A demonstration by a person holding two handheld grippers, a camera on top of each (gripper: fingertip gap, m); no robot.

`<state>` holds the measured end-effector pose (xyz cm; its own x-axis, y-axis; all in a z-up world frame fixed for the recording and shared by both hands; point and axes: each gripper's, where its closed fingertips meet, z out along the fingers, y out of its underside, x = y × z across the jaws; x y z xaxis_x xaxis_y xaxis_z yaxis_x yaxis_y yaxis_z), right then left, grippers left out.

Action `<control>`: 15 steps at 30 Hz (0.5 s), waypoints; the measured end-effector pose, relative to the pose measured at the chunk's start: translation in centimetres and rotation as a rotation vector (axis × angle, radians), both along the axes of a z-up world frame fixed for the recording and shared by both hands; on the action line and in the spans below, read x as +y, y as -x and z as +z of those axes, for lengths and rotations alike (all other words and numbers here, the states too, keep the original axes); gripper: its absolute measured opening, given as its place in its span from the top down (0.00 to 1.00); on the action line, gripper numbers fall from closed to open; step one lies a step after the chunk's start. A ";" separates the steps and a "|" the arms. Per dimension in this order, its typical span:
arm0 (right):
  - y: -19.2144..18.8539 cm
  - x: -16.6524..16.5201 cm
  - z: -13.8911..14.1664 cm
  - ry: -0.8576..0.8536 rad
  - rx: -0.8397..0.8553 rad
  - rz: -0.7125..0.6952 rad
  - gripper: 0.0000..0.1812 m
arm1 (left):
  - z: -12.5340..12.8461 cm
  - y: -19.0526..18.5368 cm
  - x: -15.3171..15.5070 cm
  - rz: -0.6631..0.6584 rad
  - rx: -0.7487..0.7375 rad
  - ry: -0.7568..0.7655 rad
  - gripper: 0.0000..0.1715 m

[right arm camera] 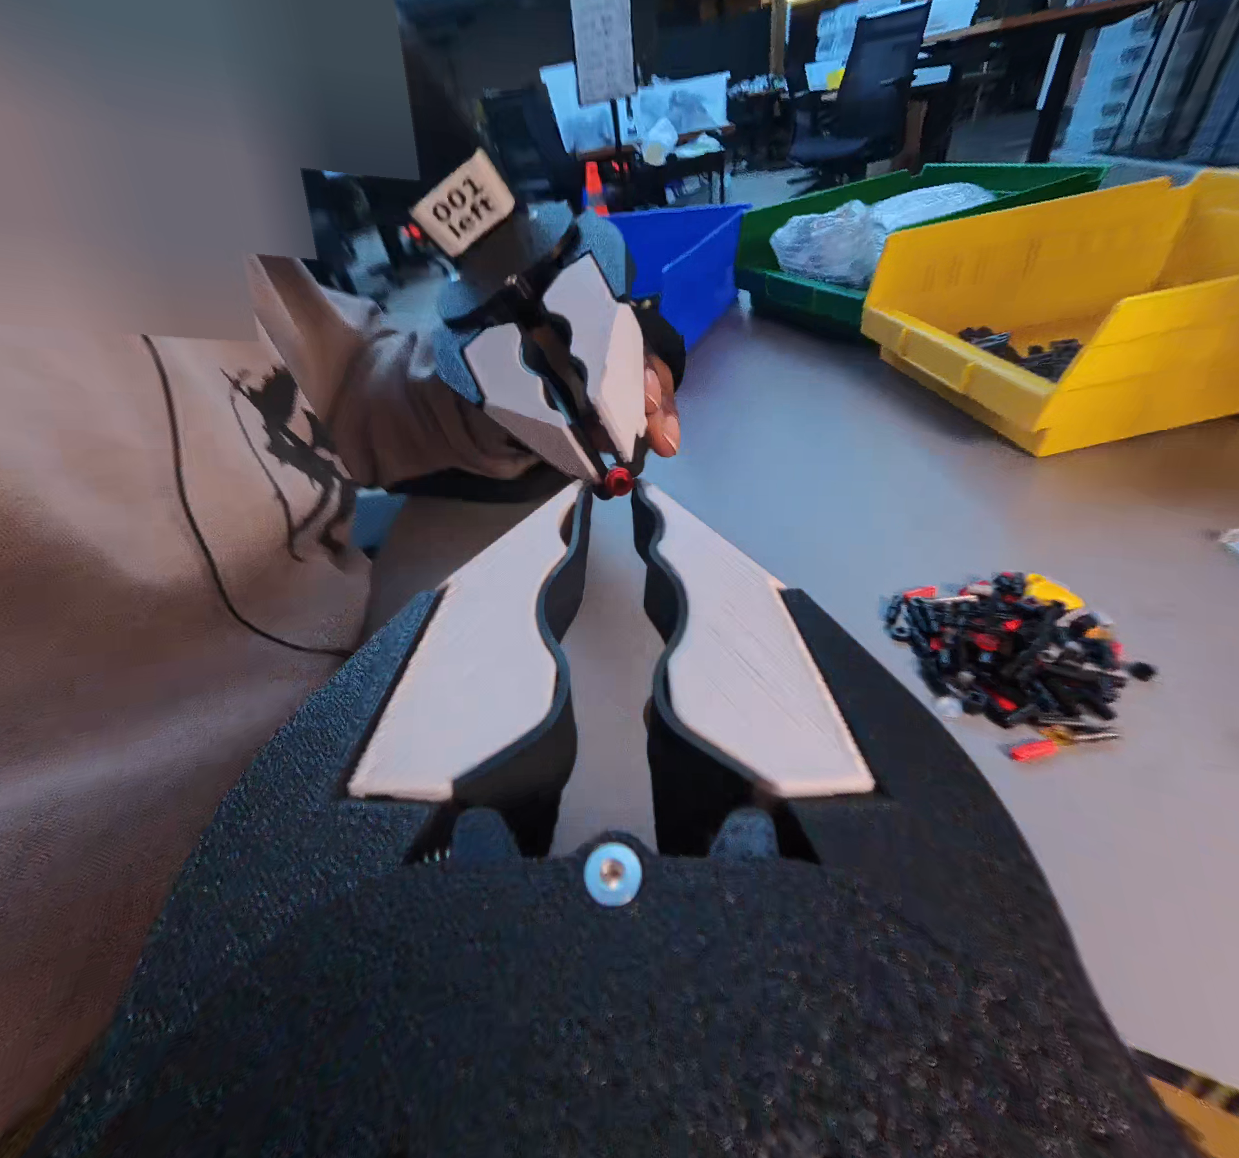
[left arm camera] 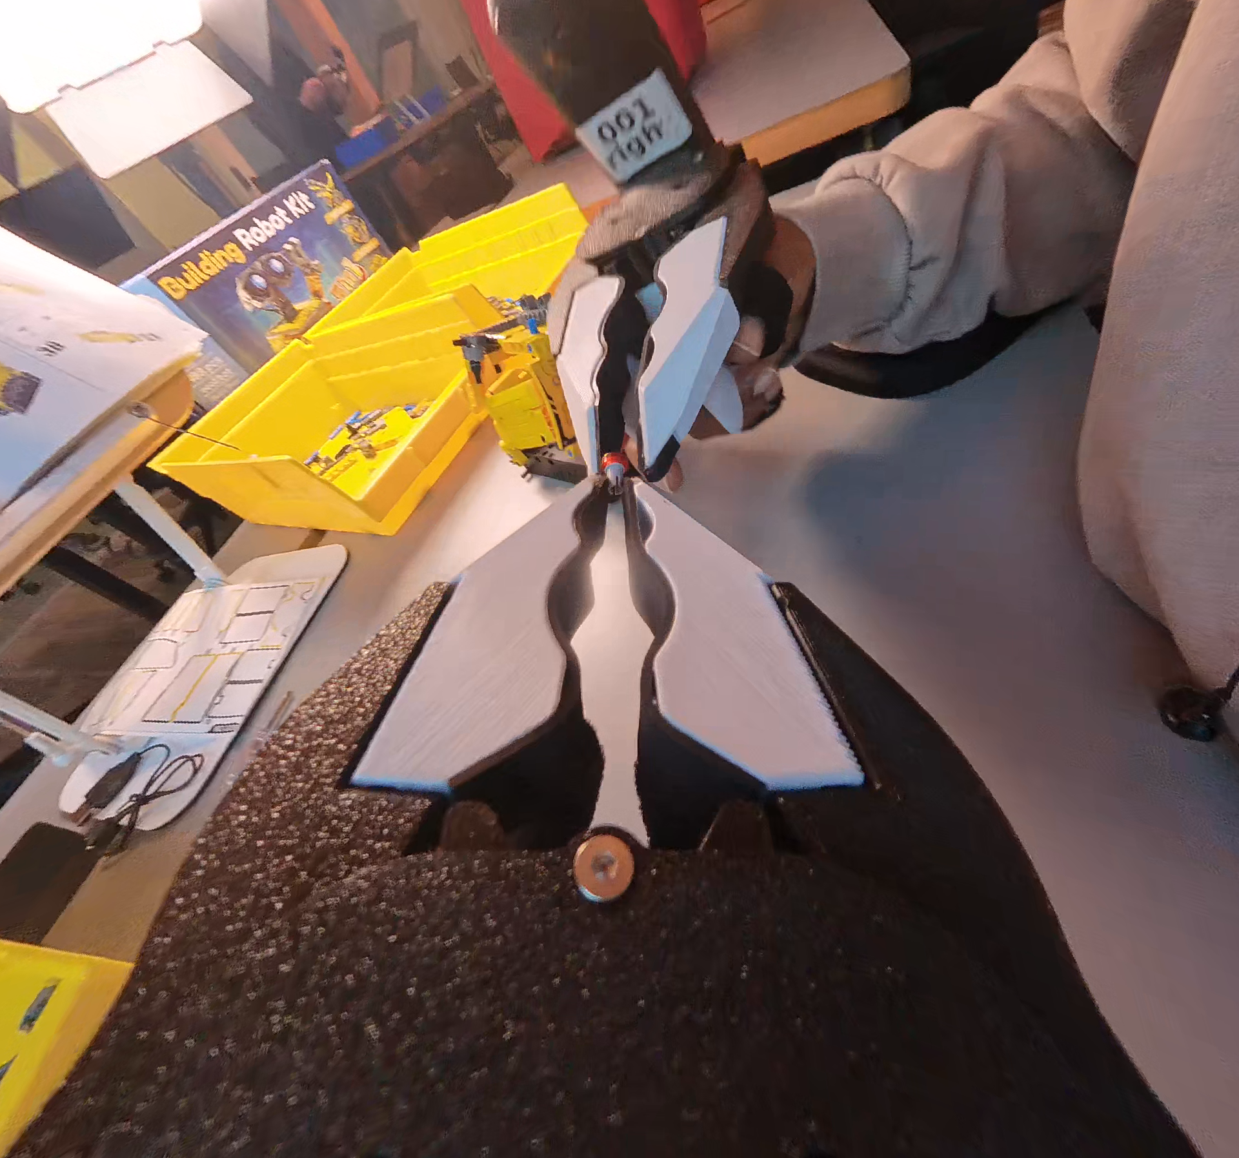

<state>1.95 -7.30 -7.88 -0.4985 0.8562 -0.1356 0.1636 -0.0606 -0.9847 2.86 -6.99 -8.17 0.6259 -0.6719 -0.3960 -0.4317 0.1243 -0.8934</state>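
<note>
A small red piece with a grey end (left arm camera: pixel 613 462) is pinched where my two grippers meet tip to tip, a little above the grey table (left arm camera: pixel 871 522). My left gripper (left arm camera: pixel 611 489) is closed down to a narrow gap on its near end. My right gripper (right arm camera: pixel 610 489) has its fingers close on either side of the red piece (right arm camera: pixel 618 480). In the left wrist view the right gripper (left arm camera: pixel 618 458) comes down from above. In the right wrist view the left gripper (right arm camera: pixel 611 472) comes in from the upper left. A gloved hand holds each gripper.
On the left stand yellow bins (left arm camera: pixel 322 455), a yellow brick model (left arm camera: pixel 523 408), a kit box (left arm camera: pixel 268 281), a booklet on a stand (left arm camera: pixel 67 348) and a cable (left arm camera: pixel 127 784). On the right lie a pile of small black and red parts (right arm camera: pixel 1012 656), a yellow bin (right arm camera: pixel 1046 267), a green bin (right arm camera: pixel 791 294) and a blue bin (right arm camera: pixel 684 254). My two grippers' fingertips are within a few centimetres of each other.
</note>
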 end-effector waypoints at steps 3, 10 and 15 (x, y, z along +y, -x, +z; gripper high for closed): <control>-0.3 0.3 -1.7 -0.310 -0.008 -0.048 0.94 | -2.1 -0.2 0.1 -0.007 0.081 0.070 0.98; -0.1 1.1 -6.0 -0.752 -0.104 -0.090 0.95 | -6.9 0.0 0.6 0.007 0.202 0.251 0.98; -0.1 1.6 -8.0 -0.850 -0.185 -0.086 0.91 | -7.7 0.5 0.9 0.034 0.211 0.305 0.98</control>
